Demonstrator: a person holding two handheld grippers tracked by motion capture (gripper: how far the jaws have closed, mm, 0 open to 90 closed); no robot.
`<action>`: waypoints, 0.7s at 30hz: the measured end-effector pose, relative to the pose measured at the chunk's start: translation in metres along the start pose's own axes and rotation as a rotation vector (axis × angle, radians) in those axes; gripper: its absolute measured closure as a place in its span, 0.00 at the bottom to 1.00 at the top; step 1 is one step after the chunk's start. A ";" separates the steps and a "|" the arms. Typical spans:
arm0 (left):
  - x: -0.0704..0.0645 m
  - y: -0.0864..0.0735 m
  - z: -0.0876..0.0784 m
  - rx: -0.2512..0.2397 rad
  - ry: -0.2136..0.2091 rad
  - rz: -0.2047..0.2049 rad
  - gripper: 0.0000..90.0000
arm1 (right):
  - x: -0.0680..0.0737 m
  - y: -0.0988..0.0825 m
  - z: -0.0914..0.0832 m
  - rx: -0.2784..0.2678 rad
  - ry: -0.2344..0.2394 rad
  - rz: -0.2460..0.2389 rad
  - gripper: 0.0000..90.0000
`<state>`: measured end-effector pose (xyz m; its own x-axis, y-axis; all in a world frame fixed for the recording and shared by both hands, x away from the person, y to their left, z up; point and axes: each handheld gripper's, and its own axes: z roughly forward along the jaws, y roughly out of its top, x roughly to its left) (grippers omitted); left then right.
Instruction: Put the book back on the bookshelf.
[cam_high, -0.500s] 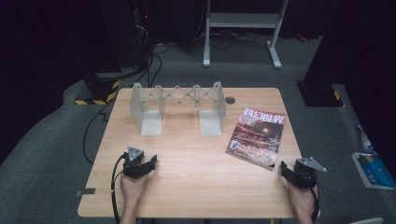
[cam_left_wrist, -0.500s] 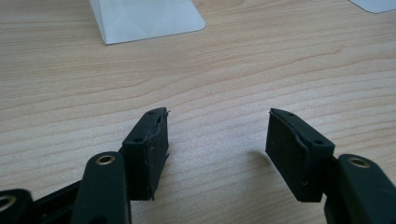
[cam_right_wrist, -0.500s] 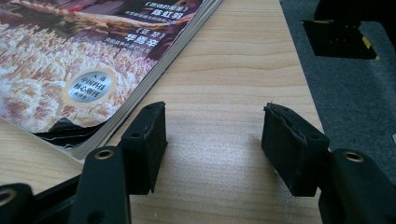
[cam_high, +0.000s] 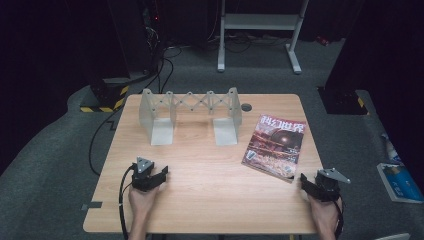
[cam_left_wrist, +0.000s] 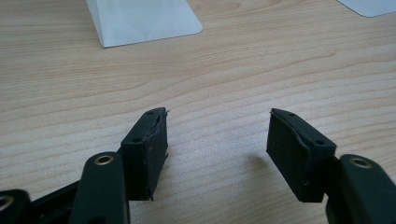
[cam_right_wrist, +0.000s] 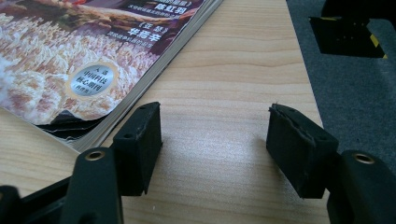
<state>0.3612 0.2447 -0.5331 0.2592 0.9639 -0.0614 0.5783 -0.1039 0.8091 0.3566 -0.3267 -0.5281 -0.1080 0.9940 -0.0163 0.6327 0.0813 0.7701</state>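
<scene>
Resting low on the surface (cam_high: 210, 185), both grippers keep their fingers apart and empty; the right gripper (cam_high: 311, 184) waits at the magazine's (cam_high: 276, 145) five o'clock corner, the left gripper (cam_high: 156, 176) at seven o'clock.

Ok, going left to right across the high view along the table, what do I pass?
Left hand-held gripper → white expanding rack → small dark disc → magazine → right hand-held gripper.
</scene>
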 end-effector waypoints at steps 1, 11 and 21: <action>0.000 0.000 0.000 0.000 0.000 0.000 0.42 | 0.000 0.000 0.000 0.000 0.000 0.000 0.39; 0.000 0.000 0.001 0.010 0.005 0.002 0.42 | 0.001 -0.001 0.000 -0.011 -0.006 0.007 0.39; 0.000 0.000 0.002 0.016 0.013 0.002 0.42 | 0.001 0.000 -0.001 0.007 0.000 -0.005 0.42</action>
<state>0.3629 0.2443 -0.5340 0.2508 0.9666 -0.0523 0.5902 -0.1098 0.7998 0.3561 -0.3256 -0.5272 -0.1114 0.9936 -0.0200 0.6374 0.0868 0.7656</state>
